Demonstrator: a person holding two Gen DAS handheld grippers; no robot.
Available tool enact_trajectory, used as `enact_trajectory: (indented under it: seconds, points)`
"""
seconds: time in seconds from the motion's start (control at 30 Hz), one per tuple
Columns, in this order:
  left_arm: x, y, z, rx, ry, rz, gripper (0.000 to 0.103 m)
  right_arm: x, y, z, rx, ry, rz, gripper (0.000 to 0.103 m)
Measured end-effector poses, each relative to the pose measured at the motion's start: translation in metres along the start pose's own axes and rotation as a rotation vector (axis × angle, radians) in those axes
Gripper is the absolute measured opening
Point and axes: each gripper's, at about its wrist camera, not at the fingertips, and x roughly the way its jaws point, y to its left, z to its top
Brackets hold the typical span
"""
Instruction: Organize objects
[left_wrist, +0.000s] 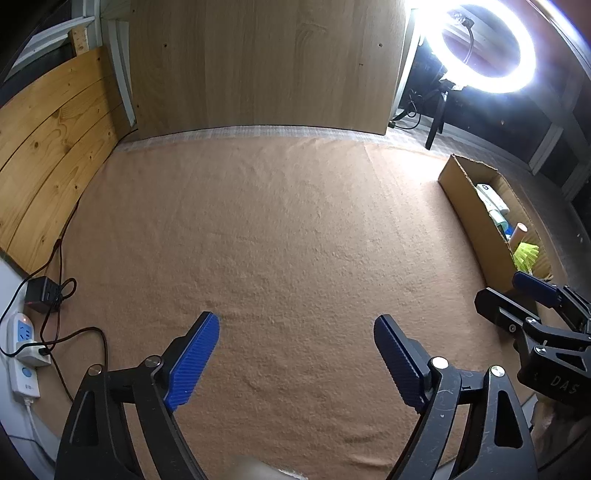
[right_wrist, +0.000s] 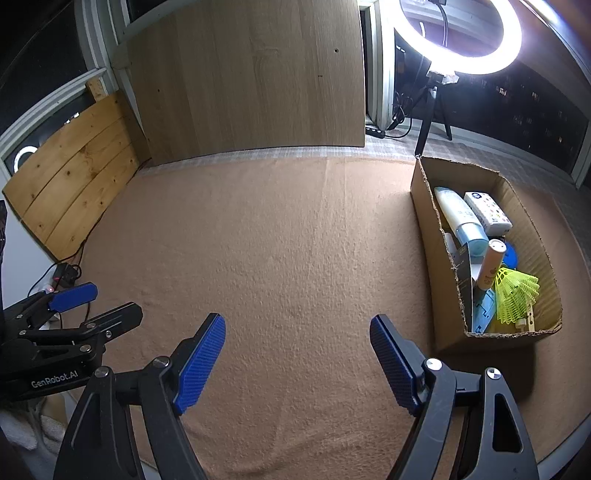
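Cardboard box (right_wrist: 443, 325) sits on the right side of the tan cloth (right_wrist: 288, 251) that covers the worktop, its near end just beyond and to the right of the right hand-held gripper (right_wrist: 297, 363). That gripper hangs over bare cloth with its blue pads spread wide and nothing between them. Left of the box by a long way, the left hand-held gripper (left_wrist: 297, 362) is likewise agape and empty above the cloth. Between the two tools and the box's long left wall, the cloth lies flat and unoccupied, a broad lane running away from us. Inside the box: a yellow shuttlecock (right_wrist: 517, 291) at the near end, a tan tube (right_wrist: 491, 264) leaning beside it, then a pale blue bottle (right_wrist: 461, 218) and a white packet (right_wrist: 487, 214) toward the far end. Beyond the box's far edge the cloth ends at a striped strip, where an upright wooden board (right_wrist: 251, 74) closes the back. Behind the box stands a lit ring light (right_wrist: 458, 37) on a tripod. Far left of the box, a power strip (left_wrist: 22, 354) and cables lie off the cloth's edge.
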Motion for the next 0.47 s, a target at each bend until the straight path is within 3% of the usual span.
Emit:
enact_trajectory:
  seconds: [0.47]
  points:
    - [0.011, 0.002, -0.002, 0.003, 0.014, 0.008, 0.091, 0.007, 0.002, 0.000, 0.002, 0.011, -0.007, 0.077]
